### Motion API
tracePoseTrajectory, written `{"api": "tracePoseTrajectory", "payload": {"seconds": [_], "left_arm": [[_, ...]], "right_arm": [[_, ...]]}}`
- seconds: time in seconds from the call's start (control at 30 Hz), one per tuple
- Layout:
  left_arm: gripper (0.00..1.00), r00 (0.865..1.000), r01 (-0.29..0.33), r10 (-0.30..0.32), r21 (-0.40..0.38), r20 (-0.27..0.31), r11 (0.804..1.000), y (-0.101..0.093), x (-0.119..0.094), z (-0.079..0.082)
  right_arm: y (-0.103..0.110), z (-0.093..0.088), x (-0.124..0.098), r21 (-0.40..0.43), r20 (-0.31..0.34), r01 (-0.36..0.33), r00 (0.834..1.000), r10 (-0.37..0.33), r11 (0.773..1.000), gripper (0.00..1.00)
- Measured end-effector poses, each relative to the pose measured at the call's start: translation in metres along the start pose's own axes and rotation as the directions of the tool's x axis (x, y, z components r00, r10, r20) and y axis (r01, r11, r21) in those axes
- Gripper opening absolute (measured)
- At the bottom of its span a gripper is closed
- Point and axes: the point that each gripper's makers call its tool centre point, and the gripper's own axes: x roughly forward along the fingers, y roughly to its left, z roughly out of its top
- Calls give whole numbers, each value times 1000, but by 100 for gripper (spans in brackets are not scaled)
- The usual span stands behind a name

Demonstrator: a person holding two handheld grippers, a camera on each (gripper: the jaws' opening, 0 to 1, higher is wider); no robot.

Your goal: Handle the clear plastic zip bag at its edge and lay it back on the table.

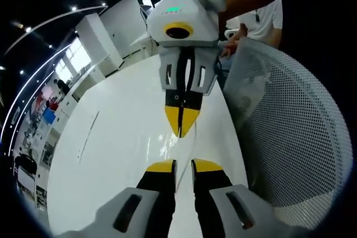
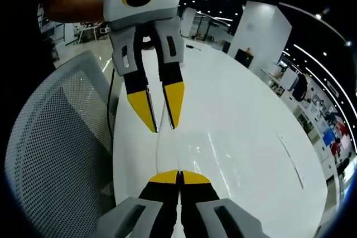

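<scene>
The clear zip bag is a faint, glossy film just above the white table, stretched between the two grippers, which face each other. In the right gripper view my right gripper is shut, and the bag's near edge seems pinched between its yellow tips. My left gripper comes in from the top, its tips apart on either side of the bag's far edge. In the left gripper view my left gripper is open, with the shut right gripper opposite it. Glints of the bag show between them.
A grey mesh chair stands against the table's long edge, close to both grippers. A person in a white shirt holds the right gripper. A thin dark line lies on the table. Office desks lie beyond.
</scene>
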Motion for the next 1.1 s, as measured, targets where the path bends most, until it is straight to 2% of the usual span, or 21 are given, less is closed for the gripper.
{"api": "tracePoseTrajectory", "payload": {"seconds": [0.37,0.67,0.77,0.87,1.1], "left_arm": [[9,1000,3,-3,63,6,998,-9,12,12],[6,999,-9,5,92,43,996,-8,14,29],[5,1000,-10,9,110,6,994,-8,20,21],[6,1000,-9,10,107,-5,994,-7,24,17],[4,996,-39,52,179,-72,983,-6,29,9]], "right_arm": [[0,1,0,13,-11,-2,1000,2,1000,0],[-3,1,0,34,-13,5,1000,-4,999,0],[-3,4,0,51,-6,1,1000,-1,999,0],[-5,6,-1,67,-2,2,1000,-2,998,0],[-12,10,-4,117,8,20,1000,-21,993,0]]}}
